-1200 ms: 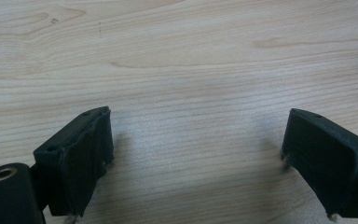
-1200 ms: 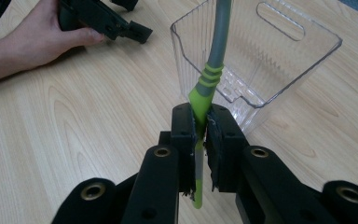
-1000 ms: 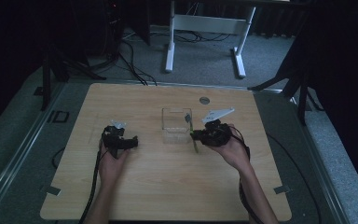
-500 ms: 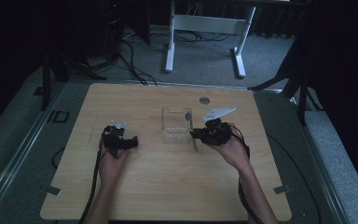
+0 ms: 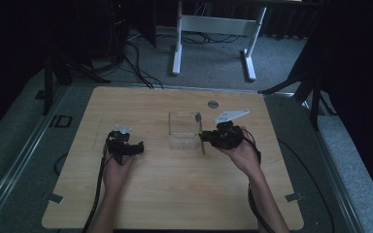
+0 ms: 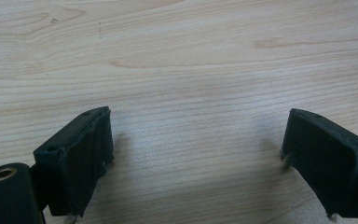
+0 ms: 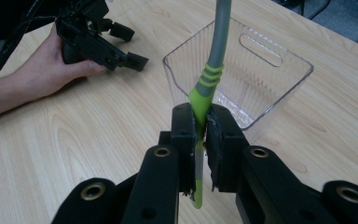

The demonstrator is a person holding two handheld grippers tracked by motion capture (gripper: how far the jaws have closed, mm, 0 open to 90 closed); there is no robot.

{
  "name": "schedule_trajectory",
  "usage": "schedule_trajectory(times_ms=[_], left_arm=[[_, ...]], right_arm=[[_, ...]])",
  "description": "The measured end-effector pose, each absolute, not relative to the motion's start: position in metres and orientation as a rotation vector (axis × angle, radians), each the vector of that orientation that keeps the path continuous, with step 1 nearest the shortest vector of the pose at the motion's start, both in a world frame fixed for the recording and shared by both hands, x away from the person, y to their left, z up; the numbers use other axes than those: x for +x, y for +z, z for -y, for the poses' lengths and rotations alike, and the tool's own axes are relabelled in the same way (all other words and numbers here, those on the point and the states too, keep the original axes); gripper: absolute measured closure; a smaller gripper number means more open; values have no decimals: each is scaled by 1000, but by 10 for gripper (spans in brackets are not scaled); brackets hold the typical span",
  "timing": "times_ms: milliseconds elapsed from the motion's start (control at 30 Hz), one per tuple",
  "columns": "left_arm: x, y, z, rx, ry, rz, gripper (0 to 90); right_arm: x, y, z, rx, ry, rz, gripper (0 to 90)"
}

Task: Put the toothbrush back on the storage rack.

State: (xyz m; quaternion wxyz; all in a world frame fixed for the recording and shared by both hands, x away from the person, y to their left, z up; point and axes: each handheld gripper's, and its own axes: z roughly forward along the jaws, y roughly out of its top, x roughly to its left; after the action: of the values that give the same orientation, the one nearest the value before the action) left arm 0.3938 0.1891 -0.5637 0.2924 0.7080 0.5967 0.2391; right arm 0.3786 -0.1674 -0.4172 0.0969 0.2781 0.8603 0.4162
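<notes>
Wooden table (image 5: 175,194), utensil (image 7: 208,79) between hand-held gripper (image 7: 200,135) jaws

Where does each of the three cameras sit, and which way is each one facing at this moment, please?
High view: above the person's side, looking forward and down on the table; forearms, both hands show.
Left gripper view: on the left gripper, facing bare wood; jaws apart.
Right gripper view: on the right gripper, facing the clear bin; jaws clamp a green-handled tool.
Shared: high and right gripper views both show the bin, tool and left gripper.
</notes>
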Motion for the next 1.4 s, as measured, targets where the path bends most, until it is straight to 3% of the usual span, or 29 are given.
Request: schedule_trajectory(times_ms=[1400], left_arm=[[394,-564,-189,1887,637,-1590,92]], right_arm=[[381,-408,167,840,1325,-2489,818]])
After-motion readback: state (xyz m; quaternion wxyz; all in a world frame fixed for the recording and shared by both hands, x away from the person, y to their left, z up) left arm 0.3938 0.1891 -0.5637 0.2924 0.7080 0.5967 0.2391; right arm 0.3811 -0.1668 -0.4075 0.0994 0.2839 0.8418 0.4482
